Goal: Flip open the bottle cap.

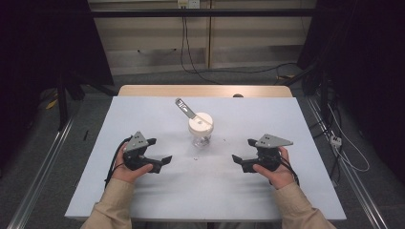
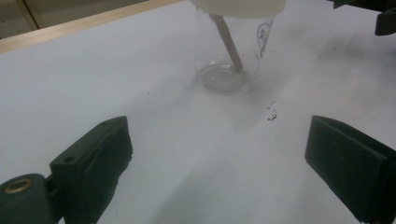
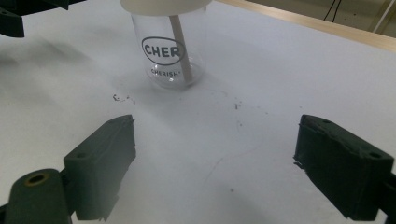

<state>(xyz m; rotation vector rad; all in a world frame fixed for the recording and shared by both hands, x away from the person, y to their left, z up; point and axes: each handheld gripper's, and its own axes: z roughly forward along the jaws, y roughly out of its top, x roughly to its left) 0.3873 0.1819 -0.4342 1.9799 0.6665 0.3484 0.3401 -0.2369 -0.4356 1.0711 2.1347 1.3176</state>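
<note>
A clear glass jar (image 1: 200, 131) with a white lid (image 1: 200, 122) stands upright in the middle of the table. A metal spoon handle (image 1: 184, 107) pokes out of the lid and leans to the far left. My left gripper (image 1: 160, 150) is held near the jar's left, open with nothing between its jaws. My right gripper (image 1: 243, 150) mirrors it on the jar's right, also open and empty. Ahead of the left gripper (image 2: 217, 163), the jar (image 2: 222, 77) holds a pale stick (image 2: 229, 44). The right gripper (image 3: 215, 163) faces the jar (image 3: 159, 51), which carries a printed label.
A pale sheet (image 1: 205, 191) covers the table, and its wooden edge (image 1: 205, 90) shows at the far side. Dark specks (image 2: 272, 114) lie on the sheet near the jar. Cables (image 1: 239, 71) run on the floor beyond, and metal rails (image 1: 43, 167) flank the table.
</note>
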